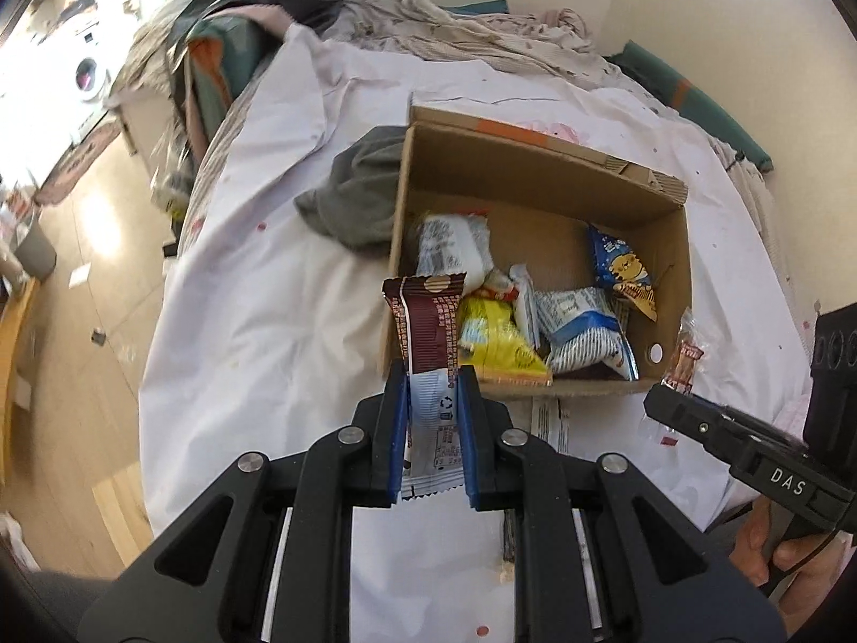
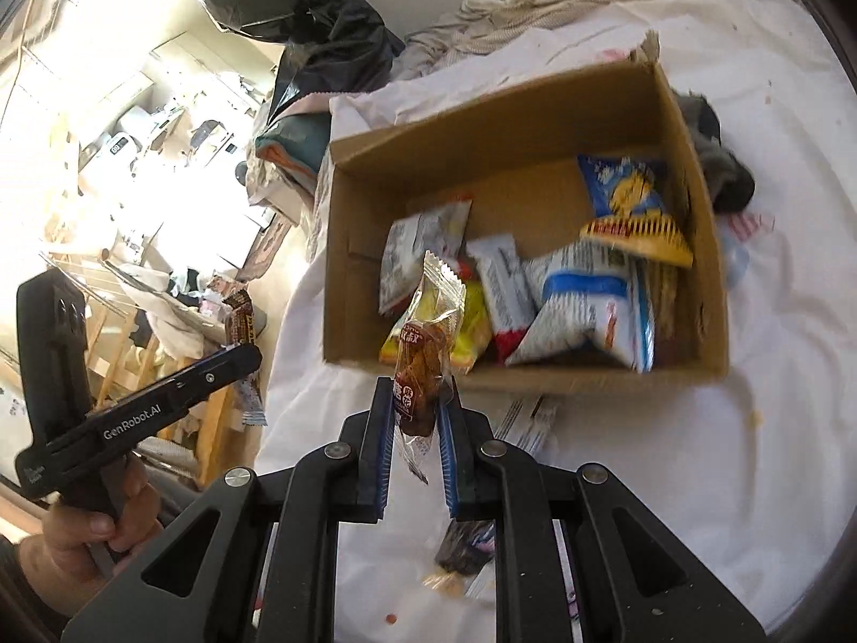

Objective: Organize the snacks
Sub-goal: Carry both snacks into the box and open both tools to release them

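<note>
An open cardboard box (image 1: pixel 535 161) sits on a white bedsheet and holds several snack packets (image 1: pixel 584 332); it also shows in the right wrist view (image 2: pixel 498 112). My left gripper (image 1: pixel 433 375) is shut on a brown and white snack packet (image 1: pixel 428 321), held upright just before the box's near left corner. My right gripper (image 2: pixel 416 383) is shut on a clear packet of brown snack (image 2: pixel 426 332), held above the sheet in front of the box's near wall. The right gripper also shows at the right of the left wrist view (image 1: pixel 664 402).
A grey cloth (image 1: pixel 359 198) lies against the box's left side. A flat white packet (image 1: pixel 546 418) lies on the sheet in front of the box. Another dark packet (image 2: pixel 463 546) lies under my right gripper. Crumpled bedding (image 1: pixel 471 27) is behind the box. The bed edge and wooden floor (image 1: pixel 80 268) are to the left.
</note>
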Tool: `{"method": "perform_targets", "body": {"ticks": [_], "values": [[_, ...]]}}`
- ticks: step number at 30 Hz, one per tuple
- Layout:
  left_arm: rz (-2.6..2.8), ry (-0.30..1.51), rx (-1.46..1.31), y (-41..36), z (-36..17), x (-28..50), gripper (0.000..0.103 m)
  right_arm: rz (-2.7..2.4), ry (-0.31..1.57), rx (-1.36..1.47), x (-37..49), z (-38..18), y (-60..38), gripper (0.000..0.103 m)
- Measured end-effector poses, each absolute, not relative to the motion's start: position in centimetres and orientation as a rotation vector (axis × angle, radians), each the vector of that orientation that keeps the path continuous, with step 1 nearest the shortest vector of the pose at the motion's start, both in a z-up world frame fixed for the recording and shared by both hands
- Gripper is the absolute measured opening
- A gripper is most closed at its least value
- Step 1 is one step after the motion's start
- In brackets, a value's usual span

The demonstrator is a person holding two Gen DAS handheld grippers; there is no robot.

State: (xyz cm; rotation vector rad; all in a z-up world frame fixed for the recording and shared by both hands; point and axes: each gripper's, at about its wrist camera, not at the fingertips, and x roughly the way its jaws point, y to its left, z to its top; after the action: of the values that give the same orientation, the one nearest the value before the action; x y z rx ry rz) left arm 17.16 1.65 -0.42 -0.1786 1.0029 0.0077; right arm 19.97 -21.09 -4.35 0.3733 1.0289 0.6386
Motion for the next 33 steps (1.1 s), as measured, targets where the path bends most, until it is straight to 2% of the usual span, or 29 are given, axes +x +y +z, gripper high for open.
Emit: {"method": "perform_targets", "body": {"ticks": [12,17,33], "values": [[-0.038,0.947,-0.057,-0.6,-0.1,23.3,0.014,0.605,0.948,0.313,24.2,-2.6,-21.2,0.016],[-0.011,0.898,0.029,-0.8,-2.1,24.4,0.014,0.573,0.976,0.309,25.9,-3.7,-21.1,0.017],[-0.003,0.981,-0.011,-0.4,-4.1,25.8,0.014,0.555,1.100,0.287,26.8,-7.3,-20.0,0.017]]}}
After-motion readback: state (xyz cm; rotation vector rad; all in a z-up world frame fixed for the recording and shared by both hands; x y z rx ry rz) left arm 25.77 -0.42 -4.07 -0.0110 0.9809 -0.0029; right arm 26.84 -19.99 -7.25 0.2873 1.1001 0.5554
